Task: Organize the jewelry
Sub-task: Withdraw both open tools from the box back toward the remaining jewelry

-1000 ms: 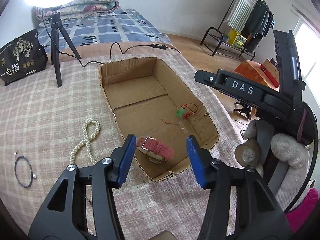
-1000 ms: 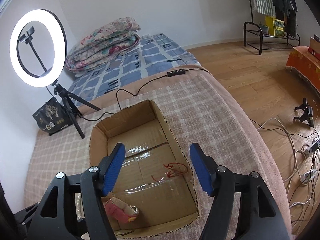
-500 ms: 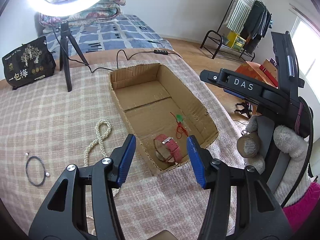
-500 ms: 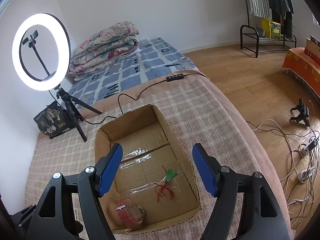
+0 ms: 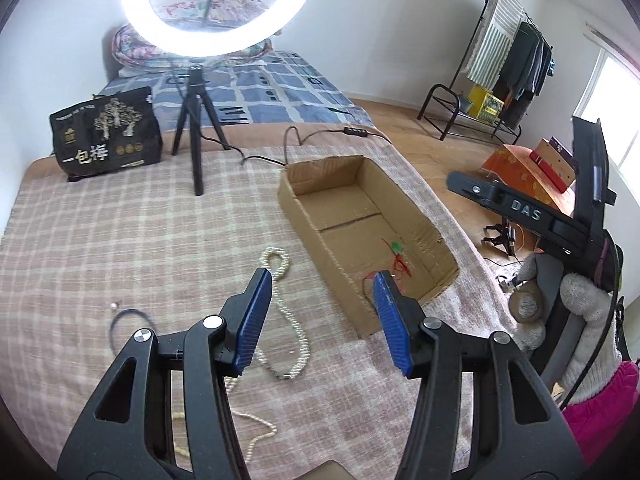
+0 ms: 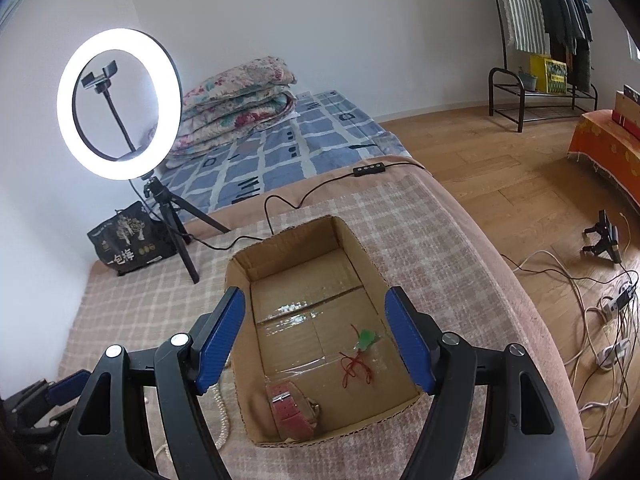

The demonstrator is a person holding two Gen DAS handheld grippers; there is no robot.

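An open cardboard box (image 5: 416, 216) (image 6: 240, 276) lies on the checked blanket. In it are a red-strap watch (image 6: 294, 408) and a red cord with a green pendant (image 6: 362, 350) (image 5: 396, 250). A white pearl necklace (image 5: 290, 320) (image 6: 222, 412) lies on the blanket left of the box, under my left gripper (image 5: 320, 320), which is open and empty. A dark ring bracelet (image 5: 130, 322) lies further left. My right gripper (image 6: 314, 340) is open and empty above the box's near end.
A ring light on a tripod (image 5: 196, 128) (image 6: 120, 104) and a black bag (image 5: 106, 136) stand at the blanket's far side, with a cable (image 6: 304, 200) behind the box. The bed edge drops to the floor at right, with cables (image 6: 600, 320).
My left gripper has moved left and back, from over the box's near end to over the pearl necklace. The watch now lies in the box. My right gripper has drawn back and risen slightly.
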